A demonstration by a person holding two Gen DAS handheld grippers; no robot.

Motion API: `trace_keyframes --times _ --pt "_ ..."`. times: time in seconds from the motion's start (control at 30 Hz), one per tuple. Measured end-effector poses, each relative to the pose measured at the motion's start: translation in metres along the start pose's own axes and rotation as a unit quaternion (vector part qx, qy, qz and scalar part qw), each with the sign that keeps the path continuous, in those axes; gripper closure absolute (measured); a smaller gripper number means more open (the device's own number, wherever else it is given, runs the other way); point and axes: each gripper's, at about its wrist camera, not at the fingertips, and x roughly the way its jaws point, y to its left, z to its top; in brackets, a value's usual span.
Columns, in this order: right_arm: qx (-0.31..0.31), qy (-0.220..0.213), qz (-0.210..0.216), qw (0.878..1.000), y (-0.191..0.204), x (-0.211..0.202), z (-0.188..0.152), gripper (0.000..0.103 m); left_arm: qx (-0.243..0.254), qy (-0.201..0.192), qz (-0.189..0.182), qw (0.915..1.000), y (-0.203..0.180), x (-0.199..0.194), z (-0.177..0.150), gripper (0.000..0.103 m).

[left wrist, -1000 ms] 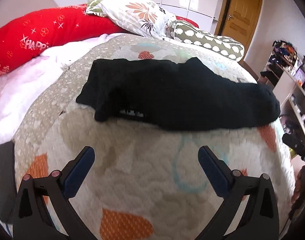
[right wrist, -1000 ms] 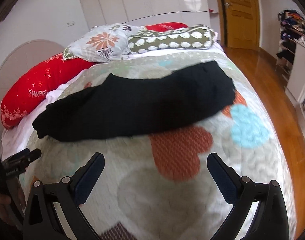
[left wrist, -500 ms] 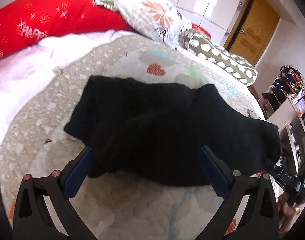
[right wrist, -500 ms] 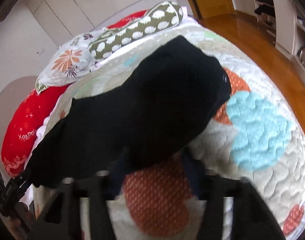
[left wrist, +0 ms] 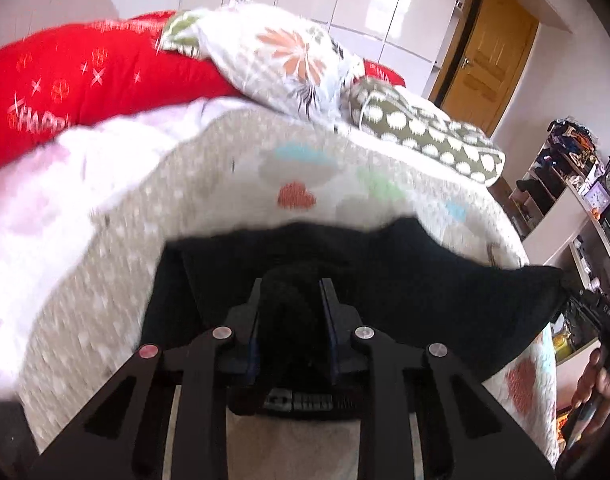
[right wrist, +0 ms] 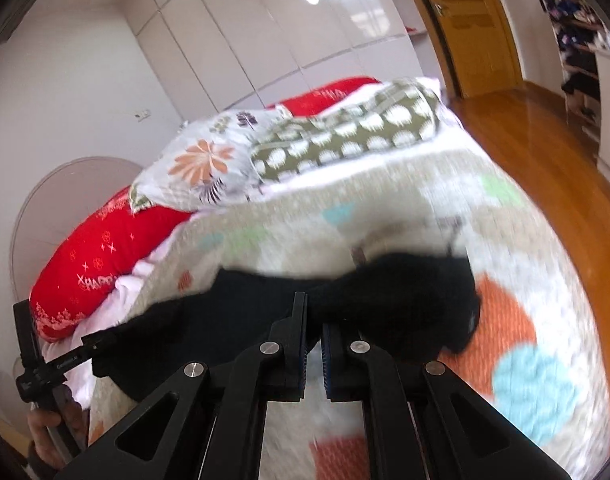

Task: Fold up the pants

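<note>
Black pants (left wrist: 405, 276) lie across a quilted bedspread (left wrist: 225, 184) with heart patches. My left gripper (left wrist: 291, 292) is shut on a thick bunch of the pants' near edge, the cloth bulging up between its jaws. In the right wrist view the pants (right wrist: 405, 292) stretch from left to right. My right gripper (right wrist: 313, 312) is shut on the near edge of the pants, its jaws almost together. The other gripper shows at the edge of each view, at the right (left wrist: 601, 316) and at the left (right wrist: 57, 364).
A red bolster (left wrist: 85, 84), a floral pillow (left wrist: 281, 64) and an olive spotted pillow (left wrist: 425, 132) lie at the head of the bed. White bedding (left wrist: 45, 200) lies at the left. Shelves (left wrist: 565, 184) and a wooden door (left wrist: 485, 60) stand at the right. Wood floor (right wrist: 545, 152) runs beside the bed.
Both grippers moved forward to the pants' near edge and went from wide open to shut on the cloth. The near edge is now bunched and lifted.
</note>
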Motion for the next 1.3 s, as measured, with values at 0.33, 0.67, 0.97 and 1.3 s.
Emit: trace_keyframes --times 0.33,0.67,0.97,1.3 --pt "-0.043 0.006 -0.017 0.999 0.017 0.019 0.041 0.098 0.017 -0.025 0.030 0.9991 0.002 0.022 0.064 0.084" --pt "-0.061 0.074 0.043 0.994 0.001 -0.036 -0.019 0.045 0.029 -0.053 0.061 0.9963 -0.003 0.047 0.117 0.099" --pt "-0.223 0.069 0.061 0.970 0.088 0.012 -0.036 0.019 0.052 -0.037 0.081 0.9947 -0.001 0.059 0.118 0.099" --pt "-0.291 0.169 0.120 0.934 0.141 0.058 -0.112 0.019 0.042 -0.012 0.086 0.9954 0.011 0.083 0.103 0.099"
